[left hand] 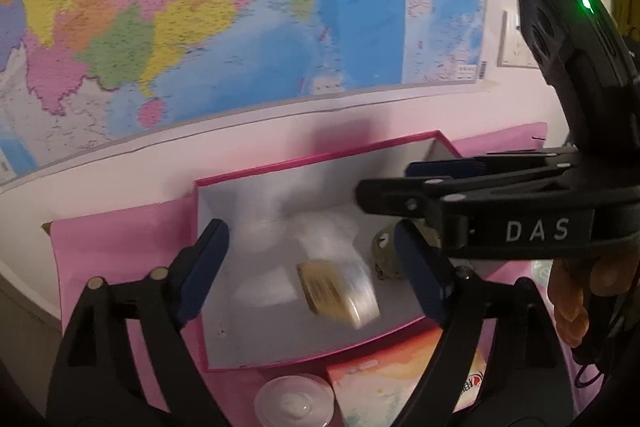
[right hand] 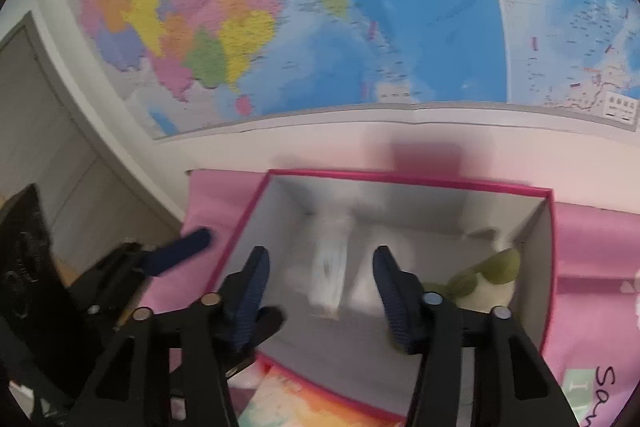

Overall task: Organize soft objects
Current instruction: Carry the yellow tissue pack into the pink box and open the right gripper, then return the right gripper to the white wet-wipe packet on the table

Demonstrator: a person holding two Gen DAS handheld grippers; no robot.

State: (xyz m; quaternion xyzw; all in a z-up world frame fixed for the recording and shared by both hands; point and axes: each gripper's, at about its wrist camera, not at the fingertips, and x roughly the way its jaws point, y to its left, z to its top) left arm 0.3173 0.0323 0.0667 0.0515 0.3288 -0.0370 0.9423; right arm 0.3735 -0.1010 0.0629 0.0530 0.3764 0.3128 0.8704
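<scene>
Both tongs stand wide and empty over the pink-edged box (left hand: 280, 327). Left tongs (left hand: 316, 275) frame a blurred packet (left hand: 340, 291) — seemingly tissues — mid-box toward the near wall. Right tongs (right hand: 320, 291) frame the same packet (right hand: 330, 275). A green soft toy (right hand: 488, 279) lies in the box's right corner. Judgement: the drop appears made. To finish well, lift both tongs straight up clear of the walls, avoiding the toy and each other — they sit close.

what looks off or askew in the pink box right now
The small packet in the pink box lies tilted and motion-blurred, as if just dropped. The green plush slumps in the right corner. Both claws are open.
</scene>
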